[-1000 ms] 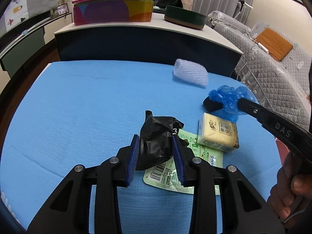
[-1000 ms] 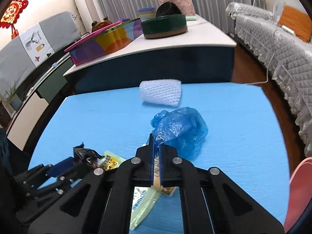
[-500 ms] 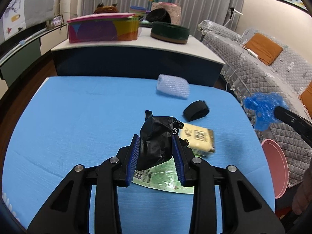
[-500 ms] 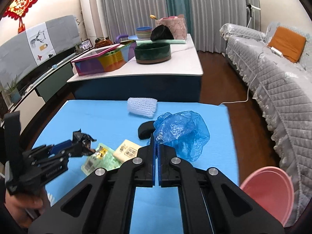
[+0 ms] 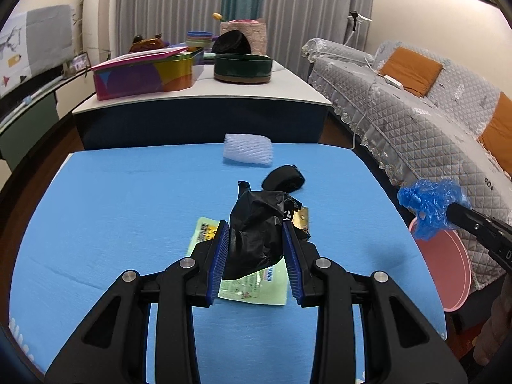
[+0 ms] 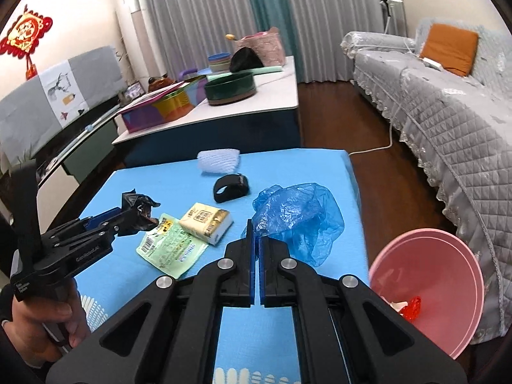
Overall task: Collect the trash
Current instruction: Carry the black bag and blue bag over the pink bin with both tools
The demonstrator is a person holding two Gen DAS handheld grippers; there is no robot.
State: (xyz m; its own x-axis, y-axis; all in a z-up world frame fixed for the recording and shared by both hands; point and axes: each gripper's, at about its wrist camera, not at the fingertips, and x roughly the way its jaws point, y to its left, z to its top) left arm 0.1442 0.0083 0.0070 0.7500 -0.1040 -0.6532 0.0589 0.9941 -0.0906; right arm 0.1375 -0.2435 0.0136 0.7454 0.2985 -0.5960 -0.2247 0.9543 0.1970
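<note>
Blue cloth covers the worktop [image 6: 121, 185], with trash scattered across its middle.

Your left hand-held gripper [image 5: 256, 249] is partly open, both blue pads pressed on a crumpled black bag [image 5: 256, 227] that stands up between them, clear of the cloth. In the right wrist view that same gripper [image 6: 128, 216] sits at nine o'clock with the bag [image 6: 137, 204] at its tip, your left hand [image 6: 48, 320] wrapped round the handle below.

Your right hand-held gripper [image 6: 257, 246] is squeezed fully together, pads nipping the edge of a blue plastic bag [image 6: 297, 217] that billows out at one o'clock from the tips. In the left wrist view the blue bag [image 5: 430, 203] hangs past the worktop's three o'clock edge, above a pink basin [image 5: 448, 265].

On the cloth:
- green printed wrapper [image 6: 169, 246], lying flat, partly beneath the left gripper.
- yellow tissue pack [image 6: 208, 219], just beside the wrapper at its one o'clock corner, overlapping it.
- black band [image 6: 231, 188], at twelve o'clock from the pack, a little apart.
- white foam net [image 6: 219, 161], near the far edge.

Pink basin [image 6: 428, 288] sits off the worktop at four o'clock in the right wrist view, against a quilted grey sofa [image 6: 448, 128]; a red scrap [image 6: 412, 308] and something pale lie inside.
</note>
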